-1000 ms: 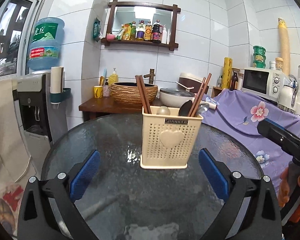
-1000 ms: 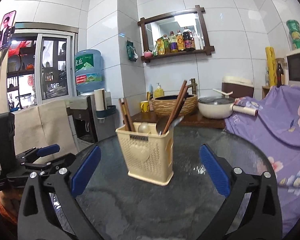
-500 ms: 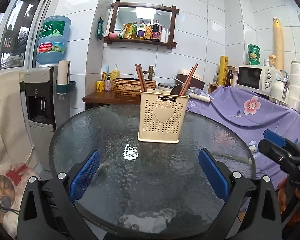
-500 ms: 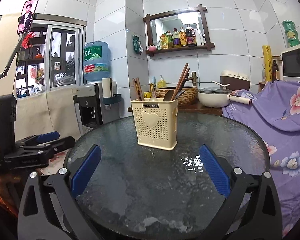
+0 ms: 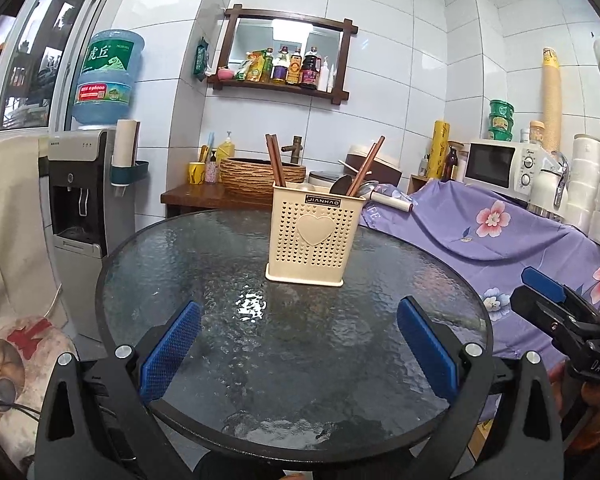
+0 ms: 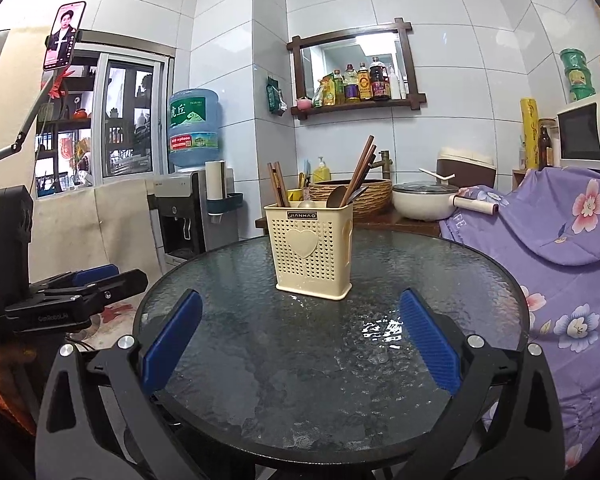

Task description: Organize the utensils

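Observation:
A cream perforated utensil holder (image 5: 315, 234) with a heart on its front stands upright on the round glass table (image 5: 260, 360); it also shows in the right wrist view (image 6: 311, 251). Brown chopsticks (image 5: 276, 162) and spoons (image 5: 342, 185) stand inside it. My left gripper (image 5: 298, 350) is open and empty, held back over the table's near edge. My right gripper (image 6: 300, 344) is open and empty, also back from the holder. Each gripper shows in the other's view, the right one (image 5: 560, 316) and the left one (image 6: 72, 292).
A purple floral cloth (image 5: 492, 236) covers furniture to the right, with a microwave (image 5: 500, 164) behind. A water dispenser (image 5: 88, 208) stands at the left. A wooden side table (image 5: 204, 196) with a woven basin (image 5: 256, 172) and a pot (image 6: 424, 200) lies behind the glass table.
Both grippers have pulled back from the holder toward the table's near edge, so the holder looks smaller and farther. Both stayed open and empty.

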A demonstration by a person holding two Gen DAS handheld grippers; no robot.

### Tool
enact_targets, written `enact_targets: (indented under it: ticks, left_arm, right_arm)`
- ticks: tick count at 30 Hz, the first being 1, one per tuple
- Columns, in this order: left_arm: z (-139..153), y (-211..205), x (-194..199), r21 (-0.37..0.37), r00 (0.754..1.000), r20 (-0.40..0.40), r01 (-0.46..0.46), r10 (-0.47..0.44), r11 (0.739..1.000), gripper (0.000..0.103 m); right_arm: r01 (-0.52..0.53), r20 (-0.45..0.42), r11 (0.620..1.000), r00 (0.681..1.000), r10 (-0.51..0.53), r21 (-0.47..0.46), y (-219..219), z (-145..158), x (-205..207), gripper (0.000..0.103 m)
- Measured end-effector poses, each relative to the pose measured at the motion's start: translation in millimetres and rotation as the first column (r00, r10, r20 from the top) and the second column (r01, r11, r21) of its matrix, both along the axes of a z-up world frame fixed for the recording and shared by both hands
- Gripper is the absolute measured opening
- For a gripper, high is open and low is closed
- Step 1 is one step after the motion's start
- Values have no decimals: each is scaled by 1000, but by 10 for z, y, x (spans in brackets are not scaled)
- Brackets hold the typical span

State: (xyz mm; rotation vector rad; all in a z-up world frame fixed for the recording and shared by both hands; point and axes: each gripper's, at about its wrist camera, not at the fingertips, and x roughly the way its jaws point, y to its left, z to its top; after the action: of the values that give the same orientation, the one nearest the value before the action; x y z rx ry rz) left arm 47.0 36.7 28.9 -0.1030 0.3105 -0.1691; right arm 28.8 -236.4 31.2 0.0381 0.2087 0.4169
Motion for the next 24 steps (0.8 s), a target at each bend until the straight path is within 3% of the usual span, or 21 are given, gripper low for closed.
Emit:
enact_targets:
  ticks: [24]
  left_arm:
    - [-24, 16, 32, 11, 1000, -17, -8, 8, 1000, 97]
  right_arm:
    - [-14, -25, 1000, 1000, 14, -7, 62, 3, 91, 97]
